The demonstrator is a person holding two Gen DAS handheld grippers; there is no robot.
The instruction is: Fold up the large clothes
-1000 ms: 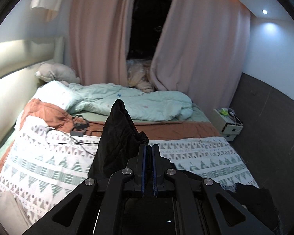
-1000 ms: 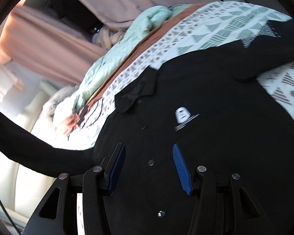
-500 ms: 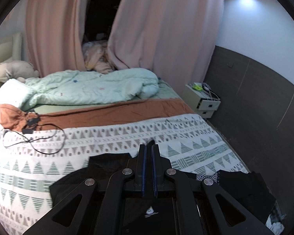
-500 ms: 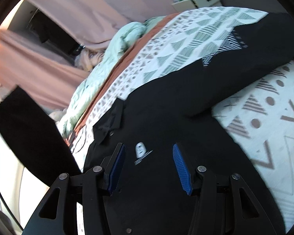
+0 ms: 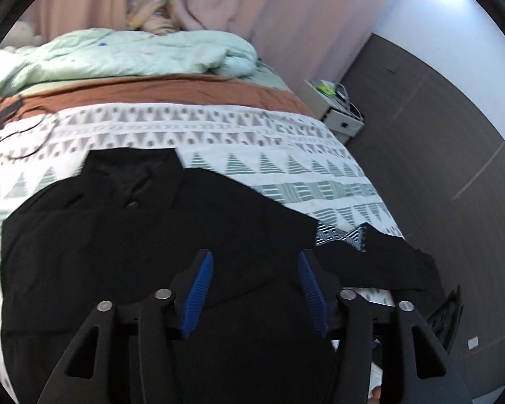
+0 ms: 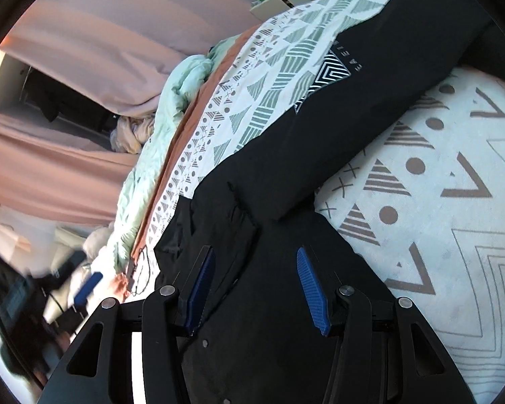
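The left gripper [image 5: 256,289] has just been opening, its jaws now released and empty above the black shirt [image 5: 144,252] lying on the bed [image 5: 286,158]. The right gripper [image 6: 254,291] hangs open too, holding nothing. Next, I judge, smooth the folded-in sleeve flat before taking the far sleeve [image 6: 370,101]. Only the right view shows that sleeve stretched out; the left shows the collar [image 5: 131,175].
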